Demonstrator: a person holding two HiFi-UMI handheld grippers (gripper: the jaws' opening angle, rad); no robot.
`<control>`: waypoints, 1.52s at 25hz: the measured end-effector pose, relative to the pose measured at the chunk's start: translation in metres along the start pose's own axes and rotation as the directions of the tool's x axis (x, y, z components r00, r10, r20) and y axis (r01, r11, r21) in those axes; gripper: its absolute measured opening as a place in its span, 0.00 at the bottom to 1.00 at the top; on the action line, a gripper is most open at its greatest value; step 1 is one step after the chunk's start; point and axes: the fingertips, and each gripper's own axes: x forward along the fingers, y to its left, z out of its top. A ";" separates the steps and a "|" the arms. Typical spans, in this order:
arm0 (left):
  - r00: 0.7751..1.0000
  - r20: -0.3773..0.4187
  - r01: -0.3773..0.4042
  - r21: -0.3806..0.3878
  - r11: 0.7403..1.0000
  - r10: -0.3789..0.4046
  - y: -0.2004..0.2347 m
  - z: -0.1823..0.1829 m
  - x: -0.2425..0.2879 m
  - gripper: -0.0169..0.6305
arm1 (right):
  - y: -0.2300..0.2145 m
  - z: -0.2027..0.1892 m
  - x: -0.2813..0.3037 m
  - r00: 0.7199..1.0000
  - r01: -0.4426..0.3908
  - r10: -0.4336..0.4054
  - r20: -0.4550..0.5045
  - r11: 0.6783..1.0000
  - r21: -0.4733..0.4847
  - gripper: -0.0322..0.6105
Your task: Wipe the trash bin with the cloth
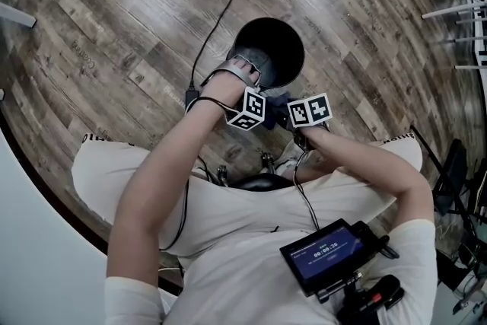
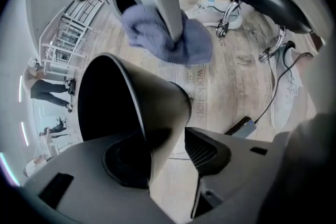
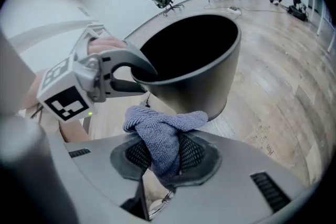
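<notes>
Trash bin [image 3: 205, 78] rim between my left jaws; cloth [image 3: 163, 139] clamped in my right jaws.
Left gripper [image 2: 168, 155]: jaws apart, one inside the black rim, one outside and clear of the wall. Right gripper [image 3: 160, 157]: jaws closed on the bunched blue cloth, just beside the bin's outer wall, above the wood floor [image 1: 114, 27].
</notes>
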 end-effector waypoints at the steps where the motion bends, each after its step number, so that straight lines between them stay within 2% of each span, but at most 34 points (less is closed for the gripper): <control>1: 1.000 -0.008 -0.005 -0.005 1.000 0.005 0.001 -0.006 0.000 0.33 | 0.004 0.006 -0.008 1.000 0.003 -0.002 0.018 0.999 -0.032 0.20; 5: 0.999 -0.021 -0.041 0.005 0.999 0.041 0.004 -0.011 -0.001 0.32 | 0.013 0.030 -0.032 0.996 0.044 -0.032 0.081 0.986 -0.162 0.20; 6: 0.999 -0.025 -0.044 0.009 0.999 0.044 0.004 -0.010 -0.002 0.29 | 0.013 0.035 -0.036 0.995 0.056 -0.040 0.092 0.981 -0.187 0.20; 7: 0.999 -0.027 -0.043 0.012 0.999 0.043 0.004 -0.009 -0.002 0.25 | 0.013 0.039 -0.039 0.994 0.066 -0.047 0.096 0.975 -0.211 0.20; 10: 0.999 -0.030 -0.033 0.021 0.999 0.034 0.002 -0.007 -0.004 0.23 | 0.010 0.040 -0.038 0.996 0.076 -0.061 0.063 0.961 -0.264 0.20; 14: 0.999 -0.036 -0.027 0.038 0.999 0.028 0.000 -0.004 -0.004 0.22 | 0.002 0.040 -0.028 0.998 0.058 -0.059 0.005 0.968 -0.245 0.20; 18: 0.999 -0.030 -0.029 0.061 0.998 0.031 -0.001 0.000 -0.004 0.20 | -0.009 0.038 -0.017 0.998 0.059 -0.062 -0.004 0.967 -0.249 0.20; 28: 0.999 -0.021 -0.027 0.024 0.999 0.028 0.003 0.005 -0.004 0.20 | -0.064 0.021 0.047 0.992 0.121 -0.129 -0.005 0.938 -0.325 0.20; 35: 1.000 -0.010 -0.019 -0.012 1.000 0.018 0.009 0.008 -0.002 0.20 | -0.108 0.005 0.113 0.983 0.170 -0.185 -0.022 0.937 -0.305 0.20; 38: 1.000 -0.004 -0.017 -0.021 1.000 0.017 0.010 0.009 -0.001 0.20 | -0.127 -0.004 0.140 0.973 0.205 -0.228 -0.028 0.918 -0.341 0.20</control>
